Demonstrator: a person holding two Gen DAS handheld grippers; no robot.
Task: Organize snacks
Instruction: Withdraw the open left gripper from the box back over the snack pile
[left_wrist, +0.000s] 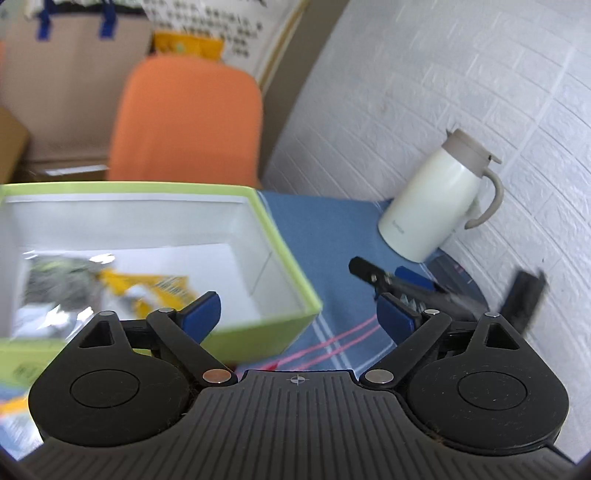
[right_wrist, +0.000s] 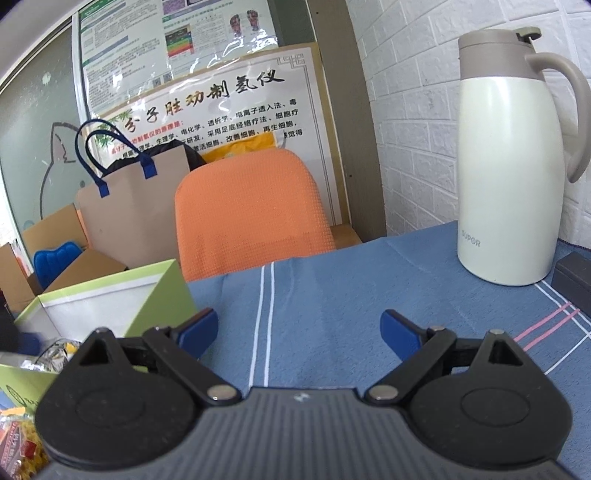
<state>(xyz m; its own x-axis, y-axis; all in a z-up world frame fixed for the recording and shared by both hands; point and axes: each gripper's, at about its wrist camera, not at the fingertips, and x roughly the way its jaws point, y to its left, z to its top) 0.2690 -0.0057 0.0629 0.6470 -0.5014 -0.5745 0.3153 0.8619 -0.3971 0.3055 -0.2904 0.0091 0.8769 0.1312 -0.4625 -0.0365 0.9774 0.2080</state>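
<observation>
A light-green box (left_wrist: 280, 251) with a white inside stands on the blue cloth, and a silver and yellow snack packet (left_wrist: 110, 284) lies in it, blurred. My left gripper (left_wrist: 297, 306) hangs open over the box's near right corner with nothing between its fingers. Further right, my right gripper (left_wrist: 384, 275) shows low above the cloth. In the right wrist view my right gripper (right_wrist: 299, 321) stands open and empty over the blue tablecloth (right_wrist: 332, 295). The green box (right_wrist: 173, 295) is to its left. More snack packets (right_wrist: 18, 439) lie at the lower left, outside the box.
A cream thermos jug (right_wrist: 506, 184) stands at the back right by the white brick wall, also seen as the jug (left_wrist: 436, 206). A dark box (right_wrist: 576, 273) lies beside it. Beyond the table edge are an orange chair (right_wrist: 247, 210) and a paper bag (right_wrist: 136, 206).
</observation>
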